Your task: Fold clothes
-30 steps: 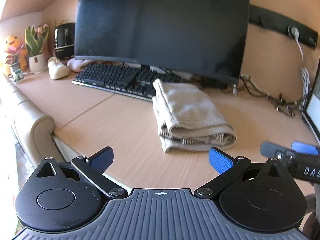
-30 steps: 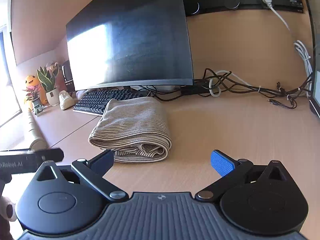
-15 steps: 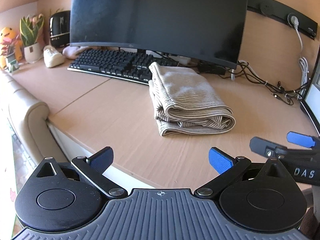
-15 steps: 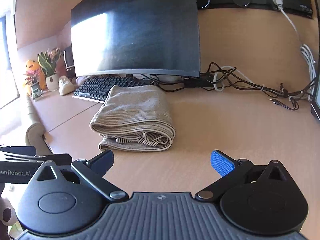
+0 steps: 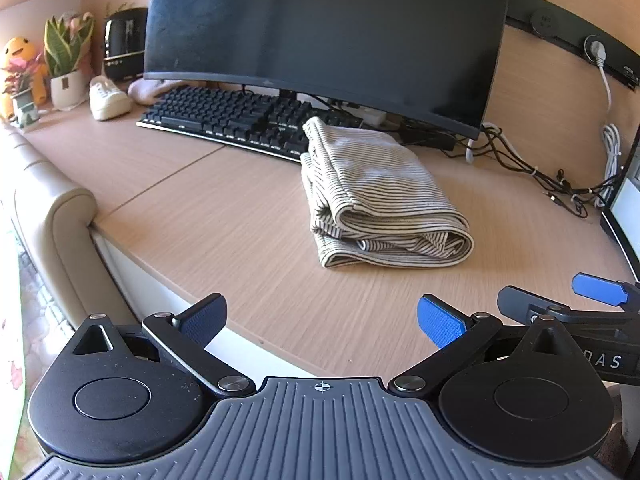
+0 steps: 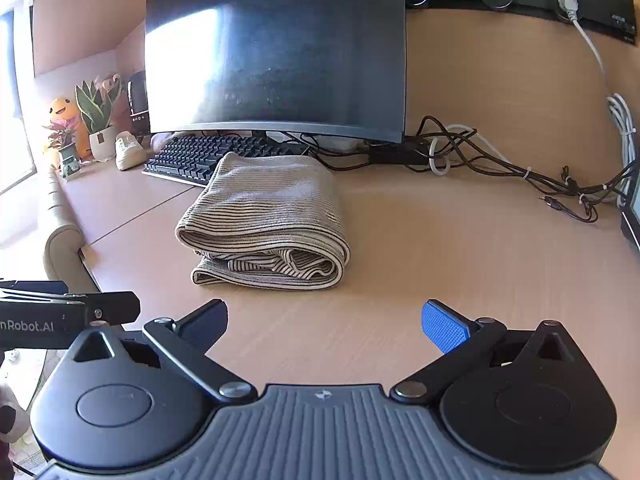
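Note:
A beige striped garment (image 5: 380, 196) lies folded in a thick bundle on the wooden desk (image 5: 224, 216), its far end against the keyboard; it also shows in the right wrist view (image 6: 272, 220). My left gripper (image 5: 322, 320) is open and empty, hovering over the desk's front edge, well short of the garment. My right gripper (image 6: 324, 322) is open and empty, also short of the garment. The right gripper shows at the right edge of the left wrist view (image 5: 560, 304). The left gripper shows at the left edge of the right wrist view (image 6: 68, 312).
A black monitor (image 5: 320, 32) and keyboard (image 5: 240, 120) stand behind the garment. Tangled cables (image 6: 500, 164) lie at the back right. Plants (image 5: 66, 64), a toy (image 5: 18, 60) and a small shoe (image 5: 108, 98) sit at the far left. A padded chair arm (image 5: 60, 232) borders the desk's left edge.
Both grippers have drawn back a little and tilted; the garment sits lower in the right view. The garment itself has not moved. Both grippers stay open.

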### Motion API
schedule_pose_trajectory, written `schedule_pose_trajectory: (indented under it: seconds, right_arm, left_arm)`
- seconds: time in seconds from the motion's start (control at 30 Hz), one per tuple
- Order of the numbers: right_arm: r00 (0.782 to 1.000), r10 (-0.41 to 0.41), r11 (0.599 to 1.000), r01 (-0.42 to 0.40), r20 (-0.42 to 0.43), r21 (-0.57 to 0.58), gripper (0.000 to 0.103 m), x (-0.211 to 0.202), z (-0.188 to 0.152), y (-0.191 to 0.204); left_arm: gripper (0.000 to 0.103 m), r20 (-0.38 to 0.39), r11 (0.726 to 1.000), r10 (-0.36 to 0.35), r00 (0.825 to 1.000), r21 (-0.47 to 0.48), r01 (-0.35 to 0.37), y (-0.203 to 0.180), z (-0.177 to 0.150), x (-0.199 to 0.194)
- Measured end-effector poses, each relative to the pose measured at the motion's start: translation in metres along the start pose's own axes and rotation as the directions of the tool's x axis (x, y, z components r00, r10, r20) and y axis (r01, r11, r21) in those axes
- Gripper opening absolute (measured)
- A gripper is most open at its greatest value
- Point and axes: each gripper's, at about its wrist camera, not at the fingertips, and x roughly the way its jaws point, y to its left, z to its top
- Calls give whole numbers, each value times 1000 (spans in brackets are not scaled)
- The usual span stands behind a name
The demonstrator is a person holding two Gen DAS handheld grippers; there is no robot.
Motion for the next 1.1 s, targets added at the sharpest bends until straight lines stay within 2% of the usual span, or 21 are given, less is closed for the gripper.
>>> schedule_pose_trajectory:
  seconds: [0.53, 1.1]
  right_arm:
    - [1000, 9, 1000, -10, -23, -14, 103, 5, -2, 3]
    - [1000, 15, 1000, -15, -23, -5, 103, 6, -2, 1]
  left_arm:
    - [103, -19, 999, 16, 1000, -27, -17, 3, -6, 0]
    - [103, -34, 1000, 15, 999, -11, -15, 3, -5, 4]
